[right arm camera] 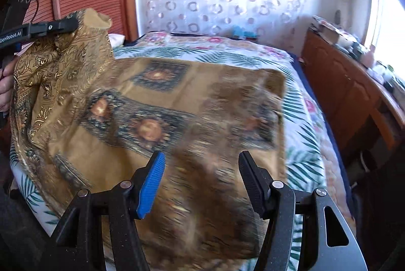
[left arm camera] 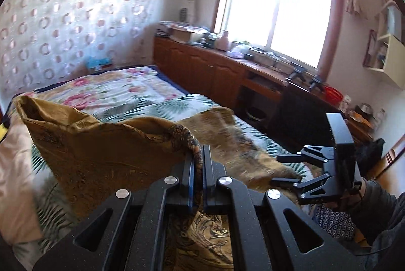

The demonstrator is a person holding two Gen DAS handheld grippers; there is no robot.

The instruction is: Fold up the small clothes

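**A:** Where does the fold stand?

**B:** Early. Your left tongs (left arm camera: 198,162) pinch a bunched edge of the brown patterned garment (right arm camera: 157,103), lifting it off the bed (right arm camera: 301,114) at nine o'clock in the right view. The rest lies spread on the bedcover, blurred toward four o'clock.

**A:** And my right tongs (right arm camera: 201,171)?

**B:** Wide apart, gripping nothing, poised above the cloth's near edge. The next move probably calls for clamping a matching corner there, so both sides can lift evenly.

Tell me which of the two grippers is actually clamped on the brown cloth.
The left gripper: its jaws pinch a bunched edge of the brown cloth. The right gripper hangs open above it.
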